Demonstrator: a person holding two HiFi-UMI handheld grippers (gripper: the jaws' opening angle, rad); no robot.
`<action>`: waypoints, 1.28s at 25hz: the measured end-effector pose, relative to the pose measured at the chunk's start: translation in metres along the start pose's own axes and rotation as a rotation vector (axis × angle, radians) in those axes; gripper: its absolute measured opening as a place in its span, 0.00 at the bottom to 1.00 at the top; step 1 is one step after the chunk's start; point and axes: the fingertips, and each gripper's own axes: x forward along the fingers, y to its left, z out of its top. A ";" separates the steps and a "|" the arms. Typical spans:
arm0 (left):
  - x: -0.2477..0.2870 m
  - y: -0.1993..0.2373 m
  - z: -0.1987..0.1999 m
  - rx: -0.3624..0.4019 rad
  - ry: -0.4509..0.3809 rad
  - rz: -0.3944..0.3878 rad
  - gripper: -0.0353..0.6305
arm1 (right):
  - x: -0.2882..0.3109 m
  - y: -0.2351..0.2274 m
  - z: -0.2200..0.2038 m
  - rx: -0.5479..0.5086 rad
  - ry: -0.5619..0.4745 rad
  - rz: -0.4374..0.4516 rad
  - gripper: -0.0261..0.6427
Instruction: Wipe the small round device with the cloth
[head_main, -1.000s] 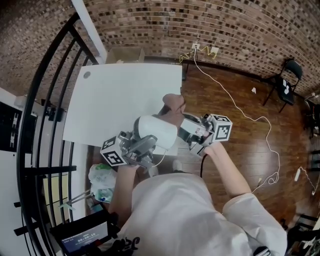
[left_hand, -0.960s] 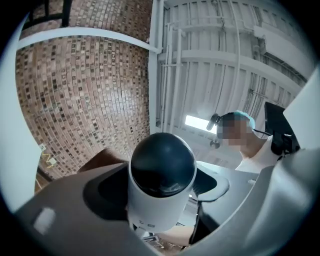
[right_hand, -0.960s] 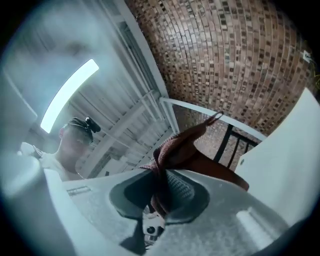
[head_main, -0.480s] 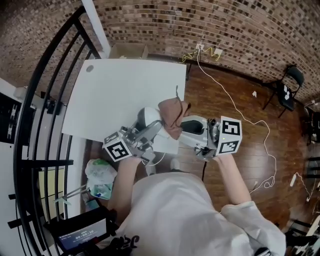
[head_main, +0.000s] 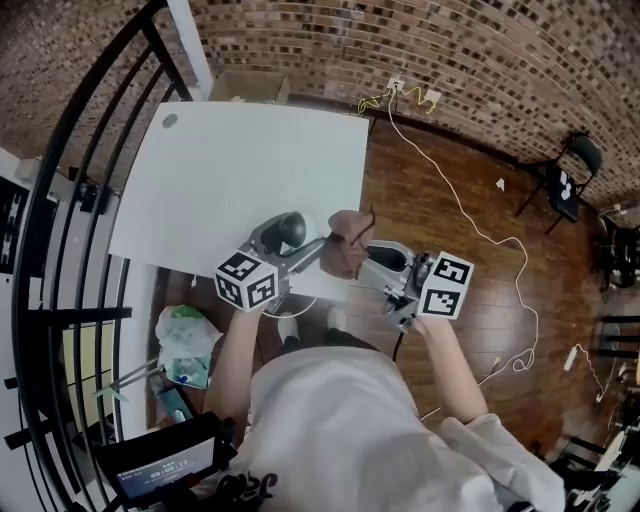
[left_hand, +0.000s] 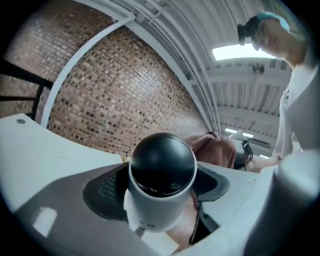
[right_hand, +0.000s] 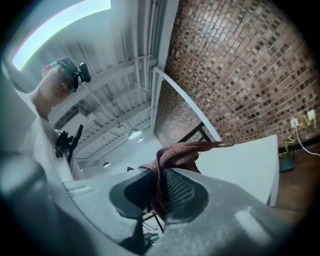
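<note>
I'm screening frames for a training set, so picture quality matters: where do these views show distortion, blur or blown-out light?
Head view: heavy fisheye bends the railing into an arc; lighting is even. Left gripper view: the small round device is sharp, the foreground is soft, and the ceiling light is blown out. Right gripper view: the cloth is sharp, with dark vignetted corners.
</note>
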 end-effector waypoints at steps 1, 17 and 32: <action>0.004 0.007 -0.013 0.026 0.034 0.028 0.65 | -0.005 -0.006 -0.005 0.015 0.007 -0.027 0.10; 0.060 0.049 -0.183 0.262 0.212 0.042 0.66 | -0.010 -0.076 -0.068 0.056 0.232 -0.156 0.10; -0.028 0.040 -0.198 0.079 0.022 0.281 0.80 | 0.159 -0.074 -0.099 -0.500 1.114 0.521 0.10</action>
